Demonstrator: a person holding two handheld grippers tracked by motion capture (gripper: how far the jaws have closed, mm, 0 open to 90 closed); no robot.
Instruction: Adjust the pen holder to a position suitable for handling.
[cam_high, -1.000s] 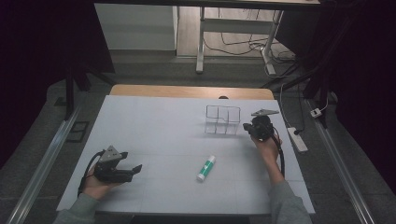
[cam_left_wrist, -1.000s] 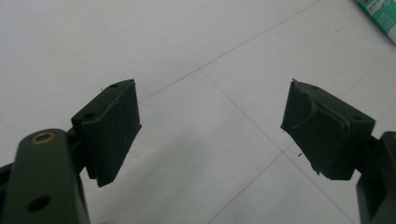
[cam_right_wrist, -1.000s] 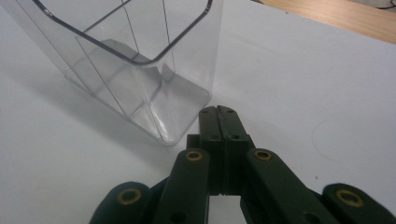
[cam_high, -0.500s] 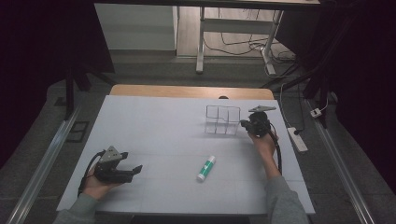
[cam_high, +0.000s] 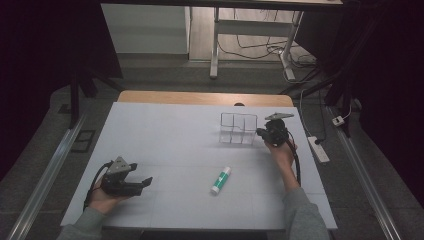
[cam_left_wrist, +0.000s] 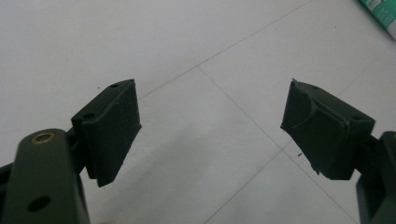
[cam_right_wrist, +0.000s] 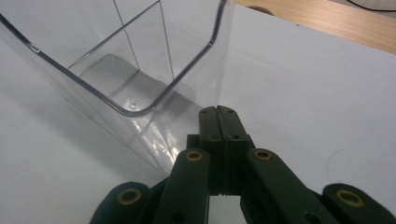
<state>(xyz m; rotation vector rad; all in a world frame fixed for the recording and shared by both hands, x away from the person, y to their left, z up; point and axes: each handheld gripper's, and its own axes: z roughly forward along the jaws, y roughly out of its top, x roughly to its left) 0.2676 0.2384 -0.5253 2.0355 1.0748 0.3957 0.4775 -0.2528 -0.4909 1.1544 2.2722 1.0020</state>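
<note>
The right claw (cam_high: 265, 134) has crept forward and a little to the left over the last second, and its tips now sit at the right wall of the clear plastic divided organiser box (cam_high: 238, 128) on the far right part of the white counter (cam_high: 165, 135). In the right gripper view its jaws are clenched flat together with nothing between them, the tips right at the lower corner of the organiser box (cam_right_wrist: 126, 79); whether they actually touch the plastic cannot be told. The box itself has not shifted: it stands upright where it stood a second ago, its compartments empty.

The left claw (cam_high: 137, 184) has stayed put at the near left of the counter, resting in the person's hand. In the left gripper view it is released, jaws spread wide over bare counter, holding nothing.

The green and white glue stick (cam_high: 220, 180) lies on its side in the near middle of the counter, between the two claws and well apart from the box, unmoved. A corner of it shows at the top right of the left gripper view (cam_left_wrist: 380, 11).

The right claw's approach with closed tips suggests a nudge or steadying of the box rather than a grasp. The stick is probably meant for a compartment, and that step is not yet begun.
</note>
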